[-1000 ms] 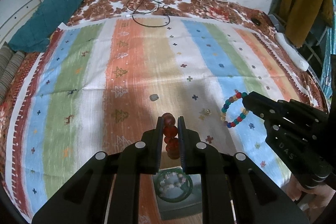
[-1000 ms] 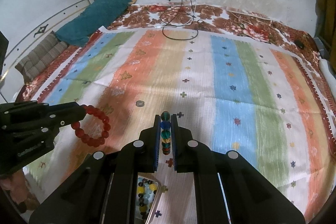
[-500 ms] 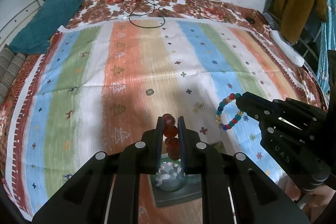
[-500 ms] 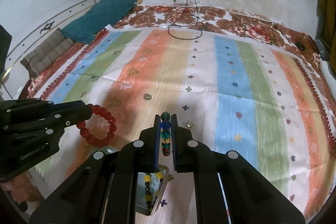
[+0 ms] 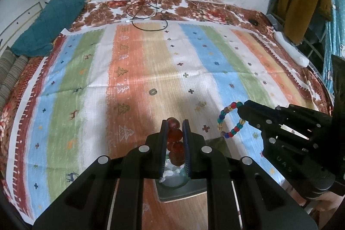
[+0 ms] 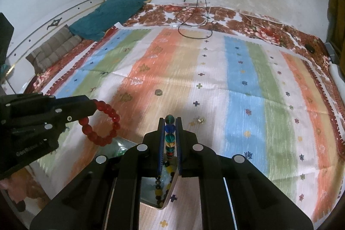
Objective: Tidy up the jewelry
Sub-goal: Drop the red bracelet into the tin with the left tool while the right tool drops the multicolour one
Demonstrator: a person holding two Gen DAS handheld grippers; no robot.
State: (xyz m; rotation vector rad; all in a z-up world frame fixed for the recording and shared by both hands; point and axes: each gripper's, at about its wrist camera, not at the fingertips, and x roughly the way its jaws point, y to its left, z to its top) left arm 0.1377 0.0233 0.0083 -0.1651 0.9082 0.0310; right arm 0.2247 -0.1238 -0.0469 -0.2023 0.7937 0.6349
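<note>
My left gripper [image 5: 174, 122] is shut on a red bead bracelet [image 5: 175, 134], which also shows as a ring in the right wrist view [image 6: 101, 122]. My right gripper [image 6: 170, 119] is shut on a multicoloured bead bracelet [image 6: 170, 133], seen as a ring in the left wrist view [image 5: 230, 120]. Both are held above the striped cloth. Under the left gripper is a box tray [image 5: 183, 193] with a green bangle and pale beads [image 5: 172, 178]. Under the right gripper a compartment [image 6: 151, 189] holds dark and yellow beads [image 6: 159, 186].
A small ring [image 5: 152, 92] and a small gold piece [image 5: 202, 104] lie on the striped cloth [image 5: 138, 70]. Black cables [image 5: 148, 14] and a teal pillow [image 5: 51, 23] lie at the far end. A wall stands behind.
Both grippers have drawn back and risen a little with their bracelets; the box tray shows more under the fingers. Both stay shut.
</note>
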